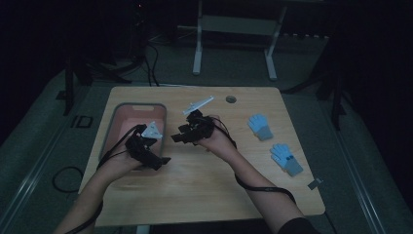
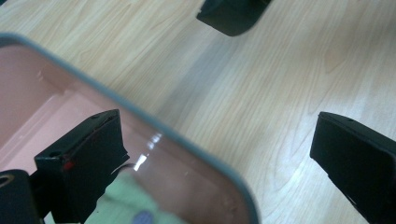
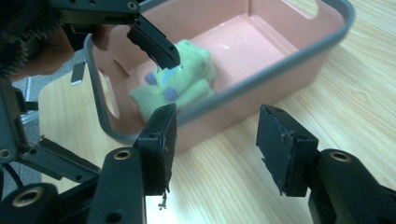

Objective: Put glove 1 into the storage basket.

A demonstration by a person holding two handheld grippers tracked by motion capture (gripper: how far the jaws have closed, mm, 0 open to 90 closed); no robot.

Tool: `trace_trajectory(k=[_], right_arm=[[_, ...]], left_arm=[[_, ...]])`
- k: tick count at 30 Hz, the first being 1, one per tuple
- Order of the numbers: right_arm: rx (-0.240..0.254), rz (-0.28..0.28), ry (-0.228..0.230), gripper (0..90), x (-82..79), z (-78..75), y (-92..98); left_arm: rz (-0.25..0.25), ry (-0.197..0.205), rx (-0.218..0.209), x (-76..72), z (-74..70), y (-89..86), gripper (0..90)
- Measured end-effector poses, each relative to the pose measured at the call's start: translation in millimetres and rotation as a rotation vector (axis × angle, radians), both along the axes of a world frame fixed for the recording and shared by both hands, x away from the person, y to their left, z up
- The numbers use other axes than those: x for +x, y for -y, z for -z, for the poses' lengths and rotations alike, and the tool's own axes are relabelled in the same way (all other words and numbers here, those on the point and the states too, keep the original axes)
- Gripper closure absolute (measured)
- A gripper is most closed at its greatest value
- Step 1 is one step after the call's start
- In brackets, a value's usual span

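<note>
Since the pale green knit glove (image 3: 180, 84) now lies loose in the pink plastic bin w/ grey rim (image 1: 117, 112), drop looks done. Left gripper (image 2: 217, 154) wide, empty; right gripper (image 3: 215, 144) parted, empty. Next imo: light blue gloves (image 1: 260, 126) at 3 o'clock.

**Green glove lying in the pink tub, open jaws hovering outside it**

The right gripper (image 3: 215, 149) is hanging over the wooden table (image 3: 355, 107), its two black jaws standing apart with nothing between them. Just beyond them the pink tub (image 3: 299, 70), rimmed in grey, is sitting on the tabletop. A crumpled green glove (image 3: 187, 81) with bluish spots is lying inside it, near the closer end. The left gripper (image 3: 156, 46) is reaching in from the upper left, one black jaw poised just over the glove; whether it is touching the glove cannot be told.
</note>
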State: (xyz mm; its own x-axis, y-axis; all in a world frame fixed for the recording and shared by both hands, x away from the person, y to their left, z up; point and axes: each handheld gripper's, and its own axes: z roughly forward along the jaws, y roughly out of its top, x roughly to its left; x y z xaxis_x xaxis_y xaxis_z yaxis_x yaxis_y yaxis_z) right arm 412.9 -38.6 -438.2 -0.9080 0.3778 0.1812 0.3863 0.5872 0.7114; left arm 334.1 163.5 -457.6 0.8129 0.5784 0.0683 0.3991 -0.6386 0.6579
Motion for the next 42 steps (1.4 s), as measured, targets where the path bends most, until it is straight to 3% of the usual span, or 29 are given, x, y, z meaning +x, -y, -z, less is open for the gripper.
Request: trace_trajectory(k=[8, 14, 20, 34, 37, 42], right_arm=[[0.010, 0.028, -0.001, 46.8, 0.0, 2.9, 30.5], [0.005, 0.041, 0.016, 46.8, -3.4, 5.5, 49.5], [-0.004, 0.060, 0.017, 47.3, -4.8, 8.0, 68.9], [-0.005, 0.100, 0.033, 48.7, -10.7, 18.0, 110.1], [-0.014, 0.101, 0.028, 48.4, -12.5, 23.3, 120.3], [-0.018, 0.118, 0.033, 49.1, -14.1, 29.5, 137.3]], left_arm=[[0.041, 0.028, -0.040, -7.1, 0.7, 25.9, 2.7], [0.059, 0.040, -0.032, -10.6, 2.3, 45.8, 2.7], [0.087, 0.059, -0.054, -11.4, 6.9, 56.5, 2.8], [0.139, 0.030, -0.052, -15.0, 25.0, 81.0, 2.8], [0.169, 0.017, -0.070, -19.0, 32.0, 90.9, 2.8], [0.209, 0.010, -0.040, -24.6, 45.0, 103.6, 2.8]])
